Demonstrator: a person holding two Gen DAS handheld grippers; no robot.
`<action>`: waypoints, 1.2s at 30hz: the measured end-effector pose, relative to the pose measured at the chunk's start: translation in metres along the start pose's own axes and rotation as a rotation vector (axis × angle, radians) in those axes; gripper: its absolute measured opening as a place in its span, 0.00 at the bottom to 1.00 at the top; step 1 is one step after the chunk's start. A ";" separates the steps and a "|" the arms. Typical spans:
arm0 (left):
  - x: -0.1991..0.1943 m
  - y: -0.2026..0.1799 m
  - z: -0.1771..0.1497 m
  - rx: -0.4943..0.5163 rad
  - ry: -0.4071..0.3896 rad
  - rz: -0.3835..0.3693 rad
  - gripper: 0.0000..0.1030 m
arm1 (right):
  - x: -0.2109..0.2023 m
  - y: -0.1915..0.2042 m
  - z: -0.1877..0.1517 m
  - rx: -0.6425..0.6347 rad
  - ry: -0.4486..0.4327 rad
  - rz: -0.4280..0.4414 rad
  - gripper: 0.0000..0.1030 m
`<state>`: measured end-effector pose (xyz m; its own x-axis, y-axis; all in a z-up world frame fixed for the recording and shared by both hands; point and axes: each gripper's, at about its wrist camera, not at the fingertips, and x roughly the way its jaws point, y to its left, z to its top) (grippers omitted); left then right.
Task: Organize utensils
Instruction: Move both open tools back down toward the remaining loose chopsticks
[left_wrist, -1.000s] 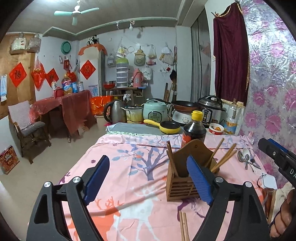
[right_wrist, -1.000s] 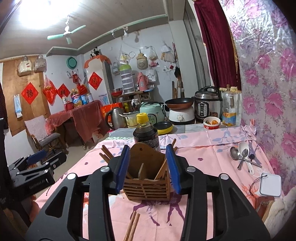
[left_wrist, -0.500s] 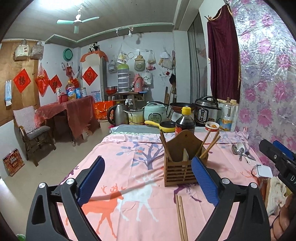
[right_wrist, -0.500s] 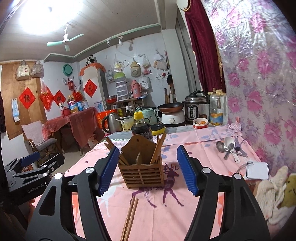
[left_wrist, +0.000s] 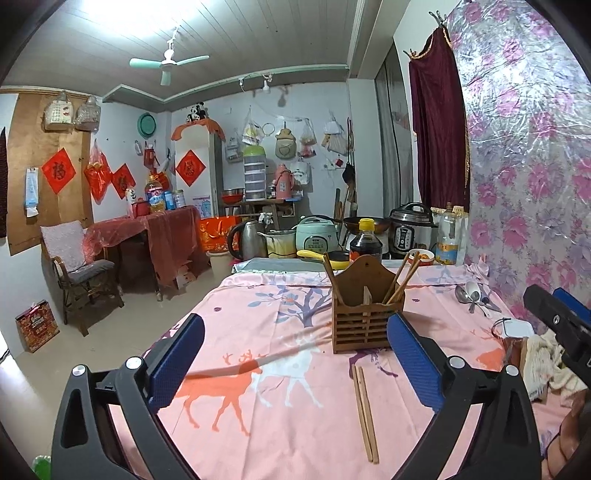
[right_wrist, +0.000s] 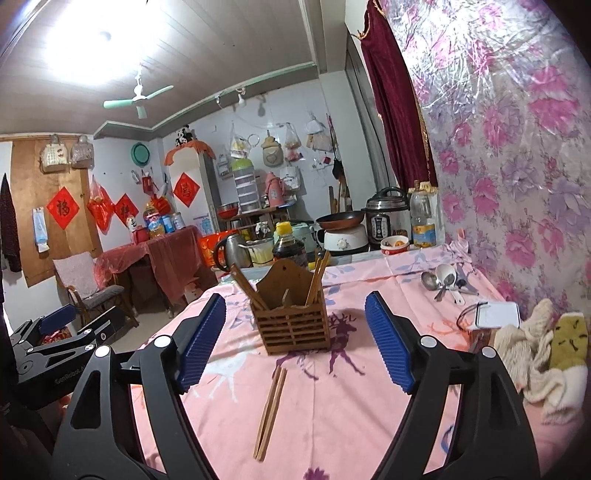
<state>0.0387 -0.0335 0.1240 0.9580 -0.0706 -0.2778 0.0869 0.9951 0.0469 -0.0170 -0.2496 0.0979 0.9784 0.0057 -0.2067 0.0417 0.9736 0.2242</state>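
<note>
A brown slatted wooden utensil holder (left_wrist: 365, 314) stands on the pink deer-print tablecloth (left_wrist: 258, 354), with several chopsticks in it; it also shows in the right wrist view (right_wrist: 291, 317). A loose pair of wooden chopsticks (left_wrist: 364, 410) lies on the cloth in front of it, seen too in the right wrist view (right_wrist: 270, 410). Spoons (left_wrist: 472, 295) lie at the far right by the wall, also in the right wrist view (right_wrist: 445, 282). My left gripper (left_wrist: 295, 362) is open and empty, above the near cloth. My right gripper (right_wrist: 295, 339) is open and empty, short of the holder.
A dark sauce bottle (left_wrist: 365, 245) stands behind the holder. Cookers, a kettle and a pan (left_wrist: 369, 223) line the table's far end. A white device with a cord (right_wrist: 496, 314) and a crumpled cloth (right_wrist: 535, 354) lie at the right. A floral wall (right_wrist: 517, 166) bounds the right side.
Both grippers have drawn back from the holder and risen. The right gripper, narrowly set around the holder a second ago, has opened wide. The loose chopsticks show more fully.
</note>
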 end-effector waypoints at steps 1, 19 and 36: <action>-0.004 0.001 -0.003 -0.001 0.000 0.001 0.95 | -0.002 0.001 -0.003 0.000 0.006 0.002 0.76; 0.049 0.037 -0.106 -0.069 0.309 0.060 0.94 | 0.027 -0.014 -0.095 -0.002 0.245 -0.044 0.82; 0.111 0.076 -0.173 -0.173 0.535 0.111 0.94 | 0.096 0.019 -0.184 -0.240 0.545 0.006 0.78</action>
<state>0.1049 0.0463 -0.0691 0.6836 0.0354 -0.7290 -0.0958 0.9945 -0.0416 0.0405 -0.1887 -0.0933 0.7308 0.0653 -0.6795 -0.0722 0.9972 0.0182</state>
